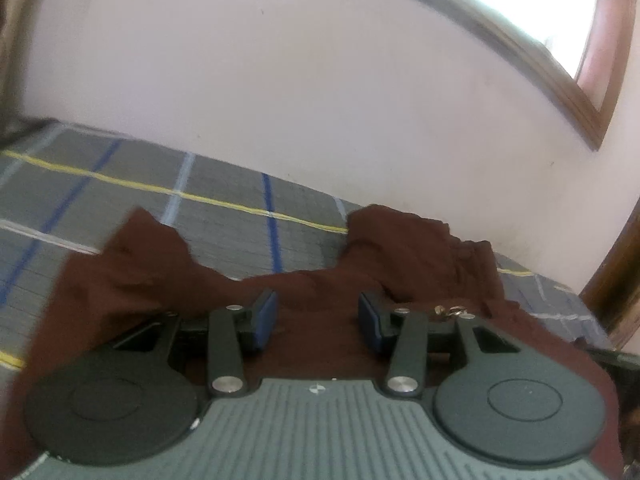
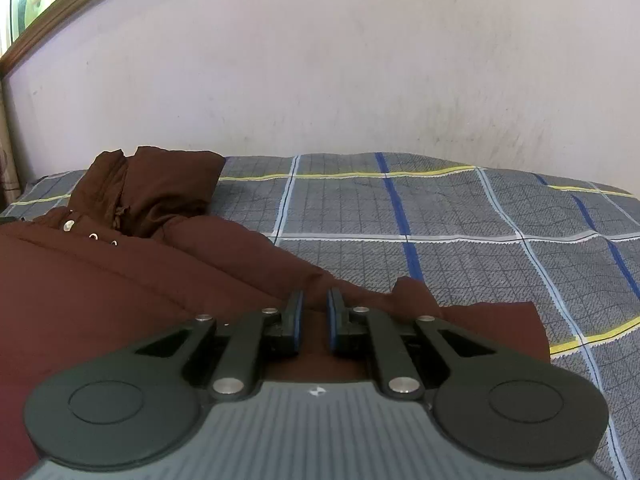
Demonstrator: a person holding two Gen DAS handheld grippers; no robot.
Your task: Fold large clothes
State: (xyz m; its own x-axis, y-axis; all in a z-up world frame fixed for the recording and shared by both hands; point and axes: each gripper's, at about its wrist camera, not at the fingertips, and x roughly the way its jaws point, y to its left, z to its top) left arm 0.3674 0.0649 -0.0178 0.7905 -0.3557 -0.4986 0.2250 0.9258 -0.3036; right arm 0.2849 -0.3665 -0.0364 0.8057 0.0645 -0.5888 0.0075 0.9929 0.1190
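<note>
A puffy brown jacket (image 1: pixel 420 248) lies spread on a checked grey bedsheet (image 1: pixel 224 224). In the left wrist view my left gripper (image 1: pixel 318 314) stands partly apart, and a thick fold of the jacket fills the gap, with both blue pads against it. A blurred flap of the cloth rises at its left. In the right wrist view the jacket (image 2: pixel 100 280) covers the left side, its collar (image 2: pixel 160 184) bunched at the back, with metal snaps (image 2: pixel 93 236). My right gripper (image 2: pixel 315 310) is closed narrowly on a thin edge of the jacket, which peaks just to its right.
A pale wall (image 1: pixel 280 80) runs right behind the bed. A wooden window frame (image 1: pixel 592 120) sits high on the right in the left wrist view. The bedsheet (image 2: pixel 460 240) stretches bare to the right of the jacket. A small metal zip pull (image 1: pixel 448 311) lies by my left gripper.
</note>
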